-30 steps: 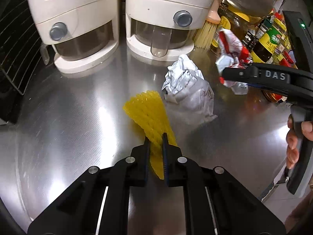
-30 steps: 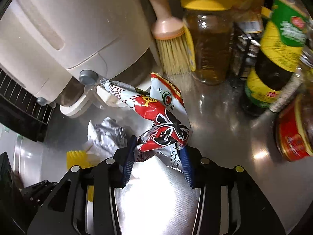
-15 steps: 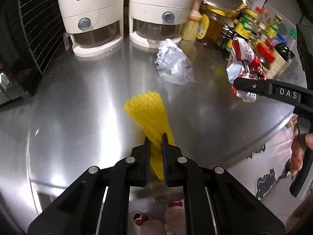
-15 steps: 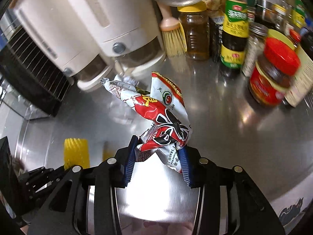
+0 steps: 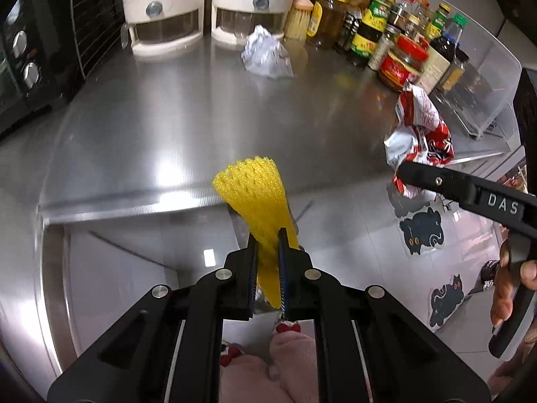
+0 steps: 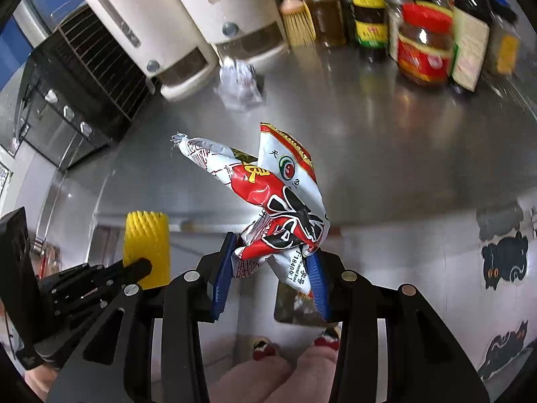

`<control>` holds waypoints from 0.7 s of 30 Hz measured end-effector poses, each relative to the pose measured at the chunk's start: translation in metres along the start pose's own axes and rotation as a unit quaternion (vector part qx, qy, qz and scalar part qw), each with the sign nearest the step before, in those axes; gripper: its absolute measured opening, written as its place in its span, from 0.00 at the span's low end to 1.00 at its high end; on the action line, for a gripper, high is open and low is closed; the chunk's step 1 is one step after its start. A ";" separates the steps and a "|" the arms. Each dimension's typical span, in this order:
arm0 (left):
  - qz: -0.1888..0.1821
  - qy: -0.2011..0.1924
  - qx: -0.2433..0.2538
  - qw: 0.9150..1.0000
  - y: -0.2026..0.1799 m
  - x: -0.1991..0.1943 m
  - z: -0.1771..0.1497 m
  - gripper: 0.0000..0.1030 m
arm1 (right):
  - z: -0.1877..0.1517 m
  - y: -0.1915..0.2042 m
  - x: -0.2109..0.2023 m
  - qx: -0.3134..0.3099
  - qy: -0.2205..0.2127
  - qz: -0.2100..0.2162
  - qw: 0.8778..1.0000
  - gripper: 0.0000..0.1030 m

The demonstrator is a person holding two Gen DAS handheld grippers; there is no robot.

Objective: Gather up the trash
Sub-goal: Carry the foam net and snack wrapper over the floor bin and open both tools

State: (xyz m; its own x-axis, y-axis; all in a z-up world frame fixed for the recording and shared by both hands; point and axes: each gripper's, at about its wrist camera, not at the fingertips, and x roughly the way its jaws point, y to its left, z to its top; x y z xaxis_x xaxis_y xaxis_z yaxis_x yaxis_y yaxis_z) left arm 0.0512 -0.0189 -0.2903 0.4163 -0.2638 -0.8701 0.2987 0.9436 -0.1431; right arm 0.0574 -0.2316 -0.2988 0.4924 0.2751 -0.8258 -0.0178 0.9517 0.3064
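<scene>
Left gripper (image 5: pixel 268 262): jaws nearly closed, pinching yellow foam net (image 5: pixel 258 198).
Right gripper (image 6: pixel 270 270): jaws part-closed, clamping red-white snack wrapper (image 6: pixel 278 198).

A kitchen: steel counter (image 5: pixel 141 127), condiment jars (image 5: pixel 402 63), oven (image 5: pixel 23 53).

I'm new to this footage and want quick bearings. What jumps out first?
The bright yellow foam net sleeve pinched in the left gripper, held out past the steel counter's edge. To its right, the right gripper clamps a crumpled red-and-white snack wrapper. One crumpled silver foil wrapper lies by the cream dispensers.
</scene>
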 end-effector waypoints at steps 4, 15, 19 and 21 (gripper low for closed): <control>-0.002 0.013 -0.002 1.000 -0.004 0.005 -0.023 0.09 | -0.031 -0.010 0.002 0.014 0.016 -0.004 1.000 0.41; -0.007 0.067 -0.008 0.998 -0.012 0.072 -0.080 0.09 | -0.088 -0.035 0.073 0.017 0.098 -0.026 0.995 0.41; -0.002 0.085 -0.008 0.996 -0.012 0.111 -0.092 0.09 | -0.098 -0.045 0.116 0.023 0.126 -0.036 0.991 0.41; -0.001 0.093 -0.006 0.996 -0.012 0.130 -0.097 0.09 | -0.102 -0.052 0.134 0.028 0.137 -0.040 0.989 0.41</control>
State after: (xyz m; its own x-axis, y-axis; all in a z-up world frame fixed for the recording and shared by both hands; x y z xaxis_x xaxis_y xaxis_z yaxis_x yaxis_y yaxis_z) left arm 0.0182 -0.0452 -0.4474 0.2492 -0.2253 -0.9419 0.2888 0.9456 -0.1498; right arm 0.0361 -0.2300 -0.4738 0.2357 0.2326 -0.9436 0.0636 0.9652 0.2538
